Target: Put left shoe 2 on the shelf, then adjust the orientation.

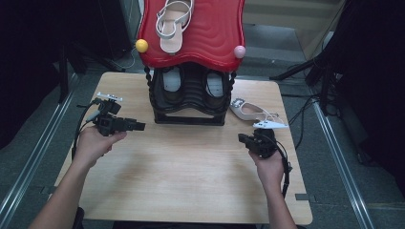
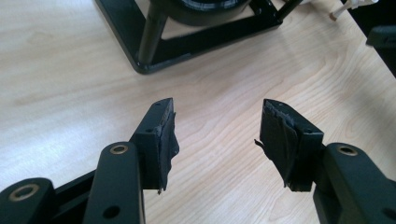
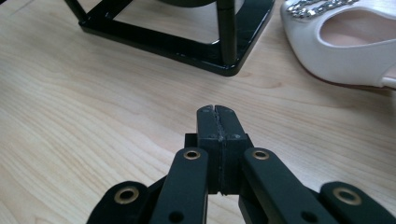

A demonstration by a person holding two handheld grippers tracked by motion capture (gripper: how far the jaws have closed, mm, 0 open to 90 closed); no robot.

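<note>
A white shoe [image 3: 345, 46] with a studded strap lies on the wooden worktop [image 1: 191, 167] just ahead and to the right of the right tongs [image 3: 217, 111], near the corner of a black shoe rack [image 1: 188, 98]. The right tongs are pressed fully together with nothing between them, low over the bare wood. The left tongs [image 2: 217, 126] stand wide apart and empty, pointing at the rack's base frame [image 2: 187, 44], which sits a little ahead of them. In the high view a pair of dark shoes [image 1: 173, 78] rests inside the rack, and a white strappy sandal [image 1: 174, 24] lies on its red wavy top [image 1: 210, 33], well beyond both tongs.
</note>
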